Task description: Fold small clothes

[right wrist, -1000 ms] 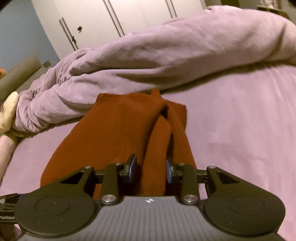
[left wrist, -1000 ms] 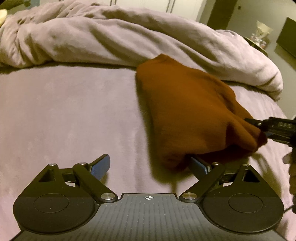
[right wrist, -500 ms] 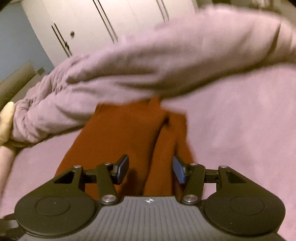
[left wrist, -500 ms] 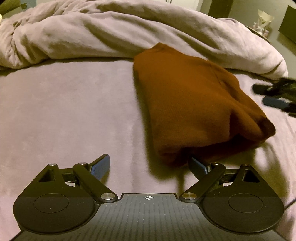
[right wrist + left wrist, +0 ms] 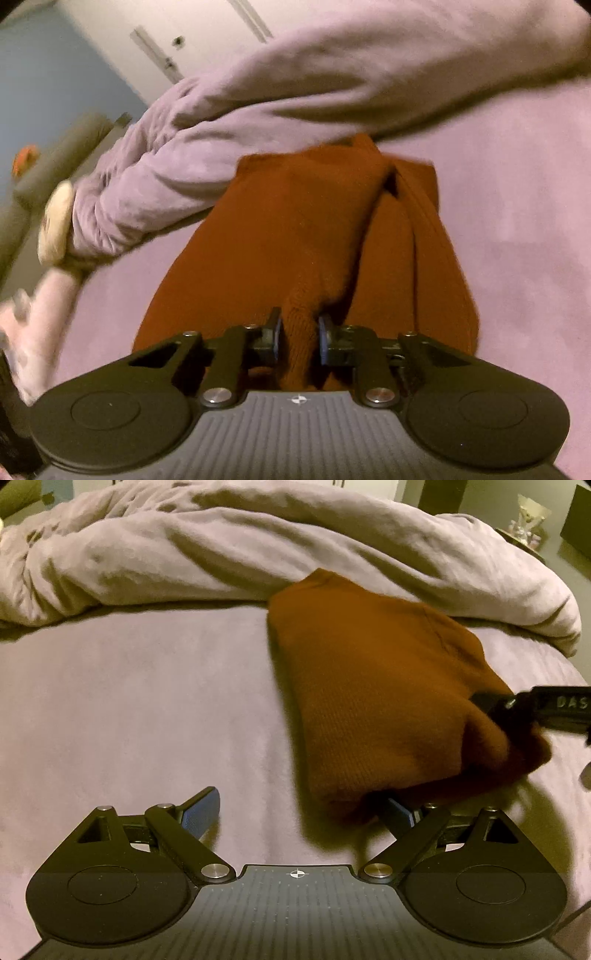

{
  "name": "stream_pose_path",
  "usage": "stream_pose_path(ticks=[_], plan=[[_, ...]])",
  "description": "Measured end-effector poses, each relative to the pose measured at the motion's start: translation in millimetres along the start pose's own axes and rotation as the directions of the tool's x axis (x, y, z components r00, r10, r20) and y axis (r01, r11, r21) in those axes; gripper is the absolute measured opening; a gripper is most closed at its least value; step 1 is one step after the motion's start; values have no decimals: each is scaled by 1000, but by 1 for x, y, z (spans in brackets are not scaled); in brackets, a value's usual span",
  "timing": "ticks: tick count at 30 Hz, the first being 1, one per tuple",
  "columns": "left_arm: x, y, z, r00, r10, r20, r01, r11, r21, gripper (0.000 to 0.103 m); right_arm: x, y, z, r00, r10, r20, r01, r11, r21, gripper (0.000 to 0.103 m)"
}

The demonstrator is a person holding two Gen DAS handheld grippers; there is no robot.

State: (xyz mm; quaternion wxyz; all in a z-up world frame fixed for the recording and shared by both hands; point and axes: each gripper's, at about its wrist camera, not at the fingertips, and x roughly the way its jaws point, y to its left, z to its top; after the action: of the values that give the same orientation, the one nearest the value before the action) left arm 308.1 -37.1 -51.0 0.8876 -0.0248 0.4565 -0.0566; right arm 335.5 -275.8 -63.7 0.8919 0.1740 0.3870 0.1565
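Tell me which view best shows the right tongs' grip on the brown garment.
The right wrist view: the right tongs, just closing, pinch a fold of the brown garment between both pads. The left wrist view shows them only side-on at the garment's corner, blurred.

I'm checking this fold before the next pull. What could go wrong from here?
1. The right hand-held gripper has just closed on one narrow ridge of the rust-brown garment; pulling may drag only that layer and undo the fold.
2. The left hand-held gripper is open, one finger tucked under the garment's near edge, so nothing pins it.
3. Its far end touches the rumpled duvet and could snag.
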Motion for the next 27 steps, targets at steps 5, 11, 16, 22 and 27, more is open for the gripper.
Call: stream_pose_path(ticks=[5, 11, 16, 22, 27], plan=[[-11, 0, 2, 999, -35, 24, 34, 999, 13, 96, -33, 0, 10, 981, -125, 150, 139, 987, -85, 15], [-7, -3, -1, 1000, -23, 6, 23, 999, 33, 96, -8, -16, -13, 960, -250, 129, 271, 944, -188, 16], [-9, 1, -3, 1000, -6, 0, 6, 1000, 31, 96, -29, -22, -5, 974, -192, 122, 203, 975, -87, 33], [-6, 0, -4, 1000, -8, -5, 8, 1000, 16, 96, -68, -47, -23, 983, -118, 140, 102, 988, 120, 37], [-3, -1, -4, 1000, -14, -16, 14, 1000, 3, 96, -68, -70, -38, 993, -21, 112, -11, 962, 274, 39]])
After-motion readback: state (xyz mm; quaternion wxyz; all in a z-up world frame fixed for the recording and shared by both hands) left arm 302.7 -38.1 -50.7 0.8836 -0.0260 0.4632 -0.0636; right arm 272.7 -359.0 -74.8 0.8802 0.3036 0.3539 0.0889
